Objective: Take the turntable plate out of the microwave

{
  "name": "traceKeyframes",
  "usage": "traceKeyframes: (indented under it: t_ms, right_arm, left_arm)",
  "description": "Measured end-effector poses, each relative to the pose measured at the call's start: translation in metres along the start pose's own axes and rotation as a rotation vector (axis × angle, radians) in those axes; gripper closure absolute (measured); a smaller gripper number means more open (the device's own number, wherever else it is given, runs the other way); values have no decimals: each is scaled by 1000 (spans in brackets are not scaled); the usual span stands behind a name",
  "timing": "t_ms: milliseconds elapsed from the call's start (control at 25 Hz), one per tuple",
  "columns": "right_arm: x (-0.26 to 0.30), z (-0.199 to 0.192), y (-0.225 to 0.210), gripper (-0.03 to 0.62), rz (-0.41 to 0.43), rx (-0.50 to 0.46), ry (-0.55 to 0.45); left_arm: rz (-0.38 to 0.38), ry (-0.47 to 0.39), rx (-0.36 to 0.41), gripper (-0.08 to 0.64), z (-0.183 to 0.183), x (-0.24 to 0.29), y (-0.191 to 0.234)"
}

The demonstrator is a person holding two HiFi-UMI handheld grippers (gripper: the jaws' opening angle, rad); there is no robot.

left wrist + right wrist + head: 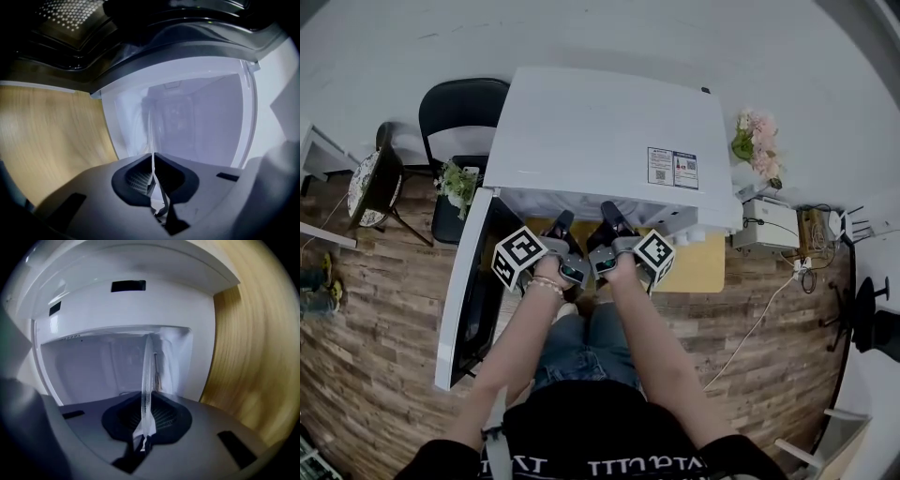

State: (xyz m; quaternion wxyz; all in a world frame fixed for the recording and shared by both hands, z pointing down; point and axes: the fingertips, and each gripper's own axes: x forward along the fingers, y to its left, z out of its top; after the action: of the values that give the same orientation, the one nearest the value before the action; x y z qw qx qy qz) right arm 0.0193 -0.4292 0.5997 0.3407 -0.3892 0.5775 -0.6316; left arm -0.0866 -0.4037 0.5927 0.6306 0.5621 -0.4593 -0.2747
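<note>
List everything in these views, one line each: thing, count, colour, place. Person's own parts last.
microwave: one, white, on the table, door swung open to the left
turntable plate: one, clear glass, edge-on at the microwave opening
table: one, yellow wood, under the microwave
black chair: one, black, behind the microwave's left corner
cushioned chair: one, dark frame, patterned seat, far left
green plant: one, white blooms, left of the microwave
pink flowers: one bunch, right of the microwave
box: one, white, right of the table
cable: one, white, across the floor at right
floor: brown planks
arms: two, bare, reaching to the microwave
left tool: shut on the plate
right tool: shut on the plate
</note>
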Motion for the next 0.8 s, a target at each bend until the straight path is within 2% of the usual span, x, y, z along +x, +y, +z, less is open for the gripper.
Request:
traceKeyframes:
  t_ms: [240,480,800]
  right_arm:
    - [0,2,1,548,82,4,-19]
    - [-9,-3,6,541,100,-66,12]
    - [-34,-15,10,537,146,-134,70]
  left_arm:
    - [-50,27,118,535,2,5,-5]
    - [-104,32,126,507,4,16,-2]
    - [-172,12,70,494,8,27,1]
